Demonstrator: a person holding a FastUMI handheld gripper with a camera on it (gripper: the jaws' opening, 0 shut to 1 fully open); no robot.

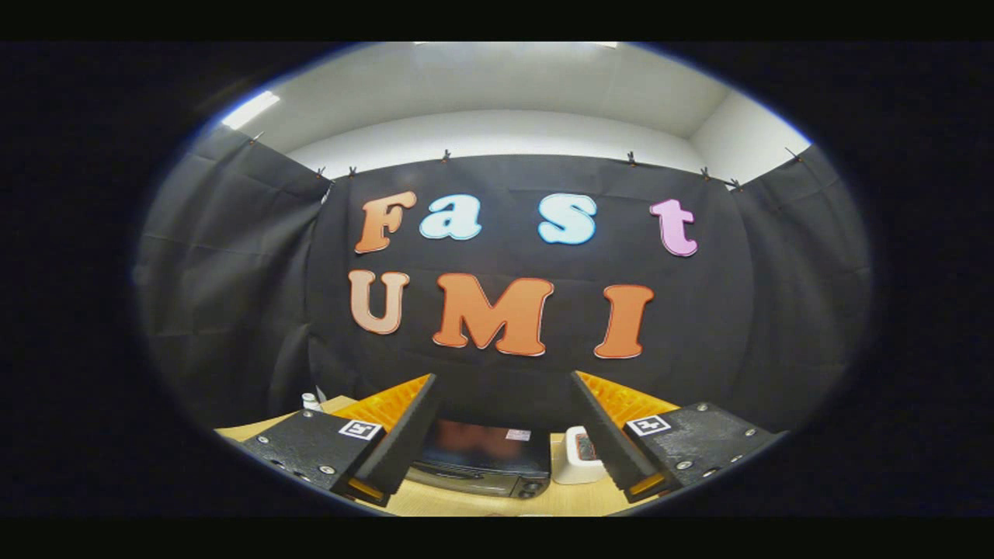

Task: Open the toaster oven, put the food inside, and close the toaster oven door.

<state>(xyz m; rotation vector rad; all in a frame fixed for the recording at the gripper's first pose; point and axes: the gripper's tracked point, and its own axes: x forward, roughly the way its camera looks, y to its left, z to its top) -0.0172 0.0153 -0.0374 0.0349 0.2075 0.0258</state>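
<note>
Claw spread wide, gripping nothing; beyond its fingers, dark toaster oven with glossy closed door on wooden bench; white container just beside it.

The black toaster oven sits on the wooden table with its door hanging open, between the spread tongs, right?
Not quite: the black toaster oven on the wooden table has its door closed, as the gripper view shows. It does sit between the open, empty tongs.

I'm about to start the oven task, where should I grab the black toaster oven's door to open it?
Probably along the top edge of the black toaster oven door, coming down from above and in front. It stands shut on the wooden table, facing the open gripper; no handle can be made out.
</note>
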